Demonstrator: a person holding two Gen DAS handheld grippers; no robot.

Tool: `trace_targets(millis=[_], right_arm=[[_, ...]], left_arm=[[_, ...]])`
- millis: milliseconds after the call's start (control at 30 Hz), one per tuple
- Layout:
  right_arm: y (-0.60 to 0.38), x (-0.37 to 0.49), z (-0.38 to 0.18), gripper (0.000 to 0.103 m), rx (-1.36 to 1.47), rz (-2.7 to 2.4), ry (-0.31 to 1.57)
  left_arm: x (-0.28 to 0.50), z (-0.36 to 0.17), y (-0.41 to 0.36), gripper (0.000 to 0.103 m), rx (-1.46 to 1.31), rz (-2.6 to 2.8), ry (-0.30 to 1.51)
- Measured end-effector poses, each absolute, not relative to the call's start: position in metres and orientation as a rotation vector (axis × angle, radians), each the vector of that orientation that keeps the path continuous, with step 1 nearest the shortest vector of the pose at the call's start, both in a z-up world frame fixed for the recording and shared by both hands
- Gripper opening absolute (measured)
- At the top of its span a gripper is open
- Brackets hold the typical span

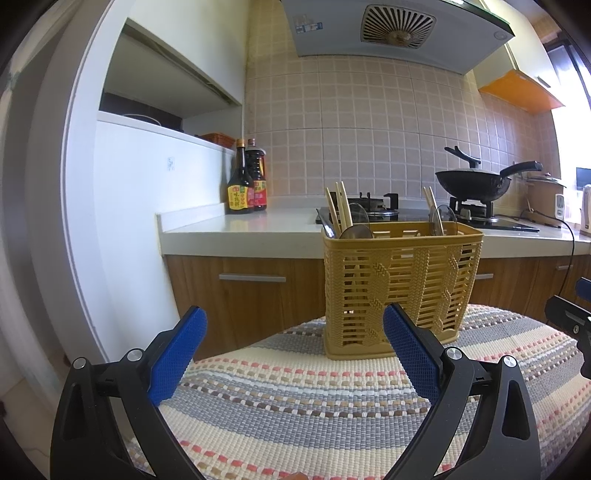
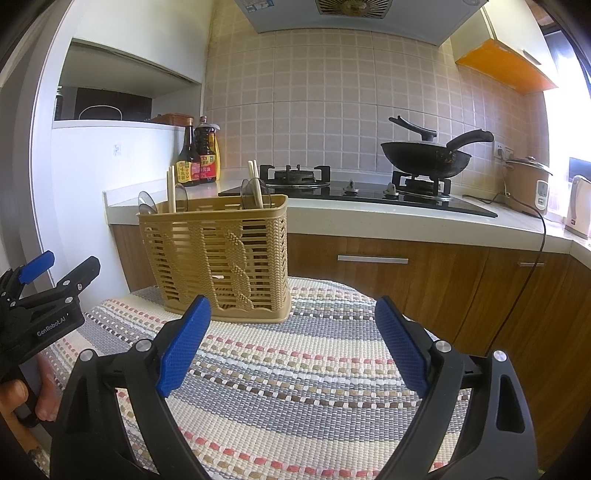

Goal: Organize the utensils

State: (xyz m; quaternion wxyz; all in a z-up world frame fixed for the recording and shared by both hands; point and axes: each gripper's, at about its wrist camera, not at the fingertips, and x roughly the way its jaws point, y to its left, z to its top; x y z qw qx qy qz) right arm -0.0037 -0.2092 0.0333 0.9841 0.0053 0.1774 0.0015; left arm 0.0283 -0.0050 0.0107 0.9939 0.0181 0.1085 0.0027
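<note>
A kitchen counter (image 2: 369,218) is running behind a striped woven mat (image 2: 295,369), where a tan slatted basket (image 2: 221,258) is standing near the far edge, holding wooden chopsticks (image 2: 171,192) upright at both ends alongside spoons (image 2: 181,197). The right wrist view is taking in the whole black gas stove (image 2: 354,192), a rice cooker (image 2: 528,184) and a white kettle (image 2: 580,210); the left wrist view is showing more of the range hood (image 1: 395,26) and the open shelf (image 1: 166,92). A black wok (image 2: 424,155) is sitting on the right burner, and two sauce bottles (image 2: 197,155) are standing on the counter behind the basket. The left gripper (image 1: 291,325) is hovering wide open and empty, its right finger overlapping the basket's lower front in its own view. The right gripper (image 2: 291,314) is gaping equally wide, holding nothing, short of the basket.
</note>
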Motion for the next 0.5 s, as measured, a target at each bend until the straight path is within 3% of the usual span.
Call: trace_targets(millis=[500], right_arm=[[-0.2084,-0.0028,0.0328,0.086,0.01,0.003,0.358]], left_arm=[[0.0301,0.009,-0.0072,0.093,0.042,-0.003,0.231]])
